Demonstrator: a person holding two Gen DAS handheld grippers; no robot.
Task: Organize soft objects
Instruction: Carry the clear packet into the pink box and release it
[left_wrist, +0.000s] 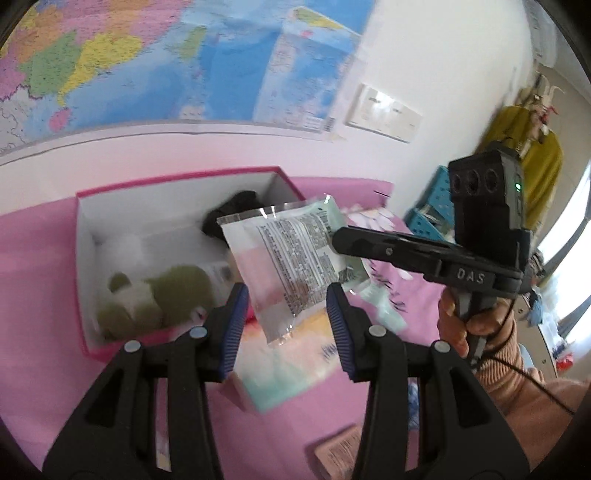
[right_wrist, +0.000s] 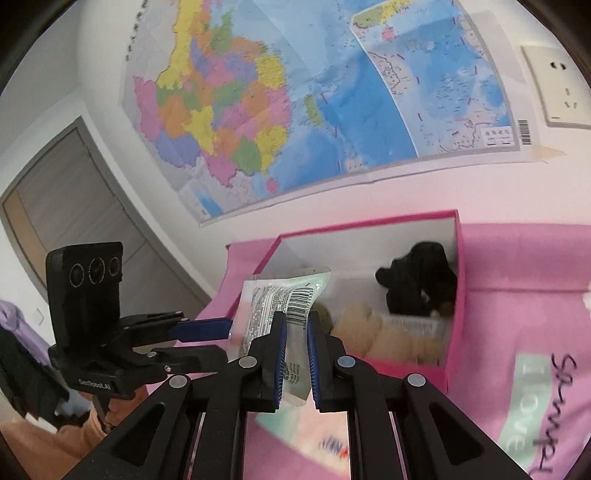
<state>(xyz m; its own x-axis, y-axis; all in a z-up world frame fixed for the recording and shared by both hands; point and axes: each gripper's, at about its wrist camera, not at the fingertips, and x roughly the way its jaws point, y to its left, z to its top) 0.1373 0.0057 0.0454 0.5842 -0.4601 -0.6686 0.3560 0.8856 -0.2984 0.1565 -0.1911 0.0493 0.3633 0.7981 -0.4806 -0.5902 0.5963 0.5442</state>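
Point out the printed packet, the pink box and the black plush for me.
printed packet (left_wrist: 291, 254), left wrist view, middle of its text panel.
pink box (right_wrist: 456, 325), right wrist view, its right wall.
black plush (right_wrist: 417, 280), right wrist view, centre of its body.

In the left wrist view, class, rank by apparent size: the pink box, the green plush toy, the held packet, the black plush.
1. pink box
2. held packet, though nearness inflates it
3. green plush toy
4. black plush, partly hidden
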